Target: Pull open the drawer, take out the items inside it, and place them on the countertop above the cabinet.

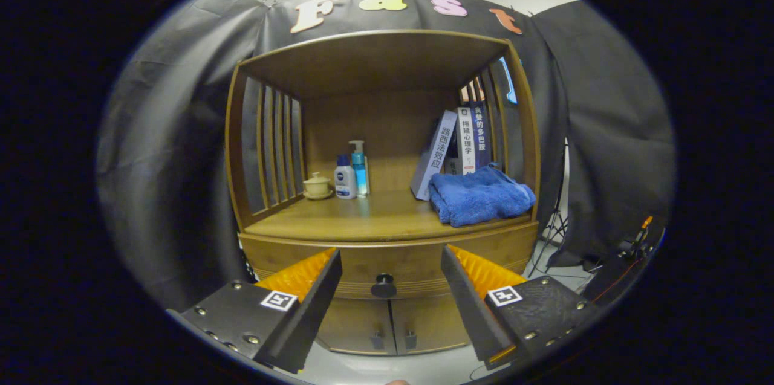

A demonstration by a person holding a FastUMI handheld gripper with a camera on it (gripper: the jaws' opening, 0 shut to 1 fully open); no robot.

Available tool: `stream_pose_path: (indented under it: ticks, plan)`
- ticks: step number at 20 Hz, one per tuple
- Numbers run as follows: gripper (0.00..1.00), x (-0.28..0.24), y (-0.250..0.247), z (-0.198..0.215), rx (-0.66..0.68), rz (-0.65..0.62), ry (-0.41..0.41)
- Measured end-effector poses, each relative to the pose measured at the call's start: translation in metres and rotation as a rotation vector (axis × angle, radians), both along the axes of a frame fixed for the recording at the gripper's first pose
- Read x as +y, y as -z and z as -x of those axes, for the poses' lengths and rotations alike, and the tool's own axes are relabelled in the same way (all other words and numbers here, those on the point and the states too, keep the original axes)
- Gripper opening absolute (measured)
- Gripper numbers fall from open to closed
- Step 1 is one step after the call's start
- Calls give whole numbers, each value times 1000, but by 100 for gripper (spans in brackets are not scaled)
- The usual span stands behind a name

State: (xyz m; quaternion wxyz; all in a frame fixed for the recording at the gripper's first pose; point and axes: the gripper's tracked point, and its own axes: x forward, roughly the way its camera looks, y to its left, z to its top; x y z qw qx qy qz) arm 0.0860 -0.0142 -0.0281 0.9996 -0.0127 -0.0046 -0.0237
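Observation:
A wooden cabinet (387, 131) stands ahead of me, with an open shelf on top whose floor is the countertop (369, 216). Below that runs the drawer front (393, 261), closed, with a dark round knob (383, 285) at its middle. My gripper (390, 264) is open, its two fingers spread wide. The knob sits between them and a short way beyond their tips, untouched. What lies inside the drawer is hidden.
On the countertop stand a small lidded cup (317, 185), a white bottle (344, 178) and a blue pump bottle (359, 168) at the left. Leaning books (456, 146) and a folded blue towel (481, 194) fill the right. Two small doors (390, 324) sit under the drawer.

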Motion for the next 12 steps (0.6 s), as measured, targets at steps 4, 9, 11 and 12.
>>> stream_pose_path:
  ticks: [4,9,11,12]
  plan:
    - [99,-1,43,-43,58,-10,-8]
    - [99,14,93,-85,149,7,-24]
    - [99,20,108,-94,174,27,-30]
    - [99,22,110,-99,174,28,-28]
